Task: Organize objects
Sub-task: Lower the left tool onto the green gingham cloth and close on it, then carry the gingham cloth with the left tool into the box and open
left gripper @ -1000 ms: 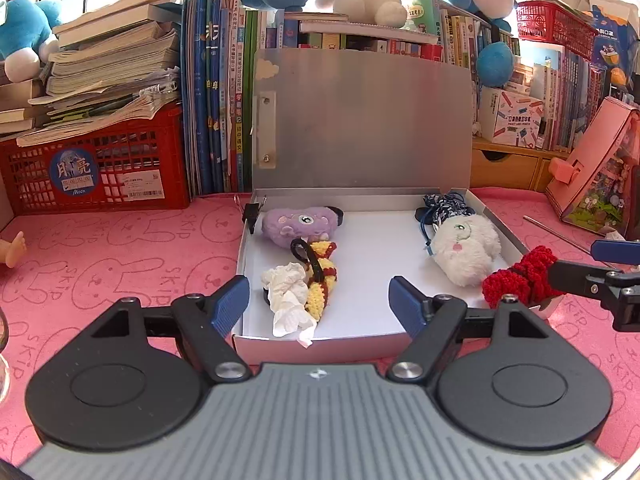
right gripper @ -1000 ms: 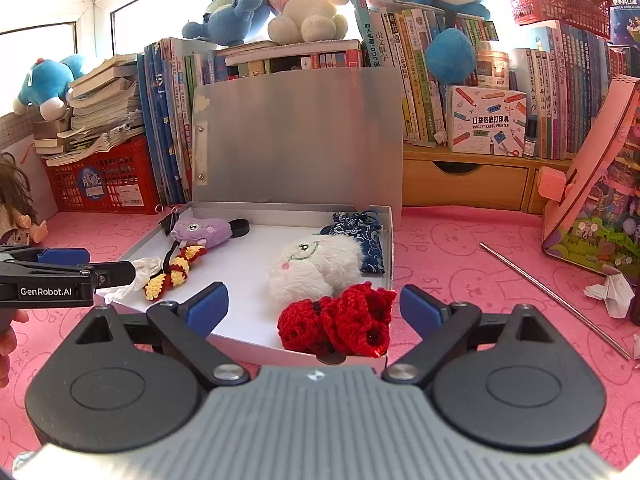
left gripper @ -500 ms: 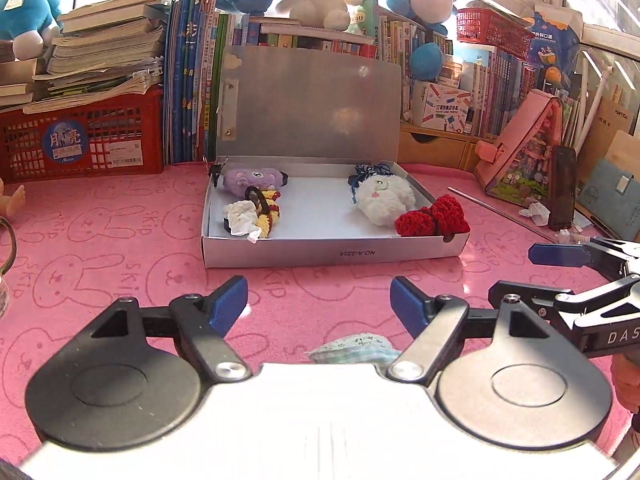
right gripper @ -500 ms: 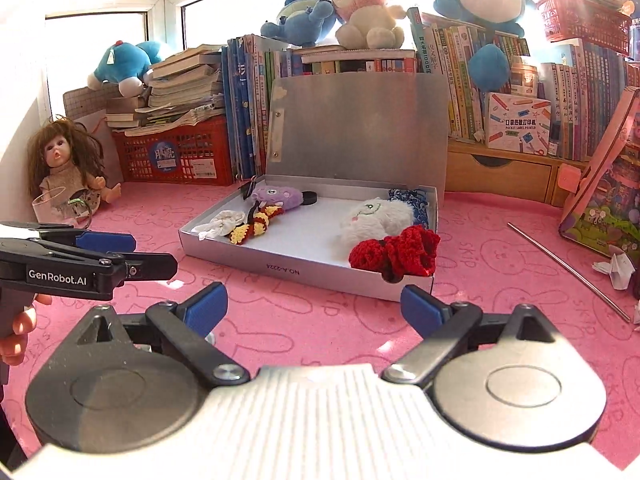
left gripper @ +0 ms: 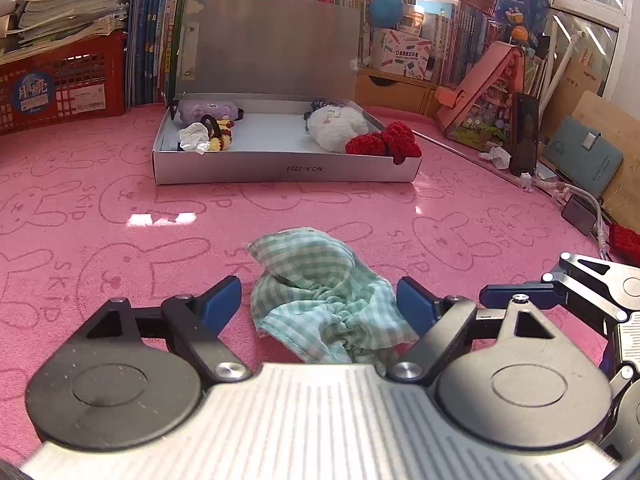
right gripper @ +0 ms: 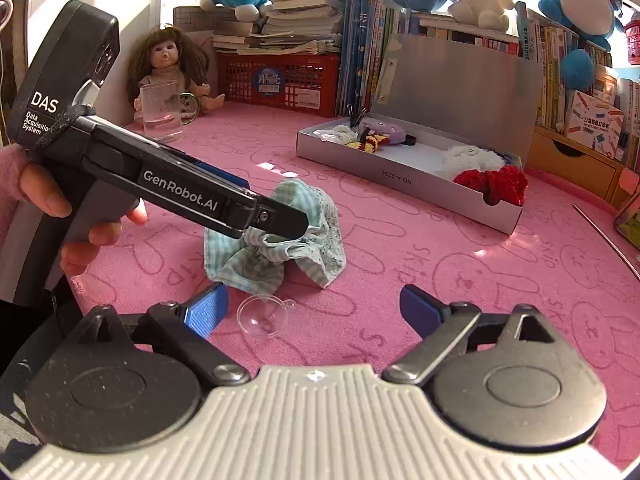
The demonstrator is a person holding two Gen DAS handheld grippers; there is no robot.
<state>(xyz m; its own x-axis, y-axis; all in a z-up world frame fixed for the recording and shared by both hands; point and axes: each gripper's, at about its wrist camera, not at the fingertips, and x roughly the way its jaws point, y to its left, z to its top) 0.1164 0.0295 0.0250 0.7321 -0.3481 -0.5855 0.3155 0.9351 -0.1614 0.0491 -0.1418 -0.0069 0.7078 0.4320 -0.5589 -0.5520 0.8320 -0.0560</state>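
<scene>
Left gripper (left gripper: 319, 300) jaws wide, straddling crumpled green-checked cloth (left gripper: 320, 300) on pink mat (left gripper: 120, 220). Right gripper (right gripper: 314, 308) spread too — clear suction cup (right gripper: 262, 315) between its fingers, untouched.

Black left claw (right gripper: 280, 220) marked "GenRobot.AI", blue fingertips (left gripper: 220, 304), pink sleeve (right gripper: 10, 168).

There is one open box (left gripper: 280, 168) with five small toys in it, and one green checked cloth (left gripper: 320, 300) on the pink mat. I also count one doll (right gripper: 170, 64), one glass cup (right gripper: 162, 110), one clear little cap (right gripper: 262, 314) and two grippers.
</scene>
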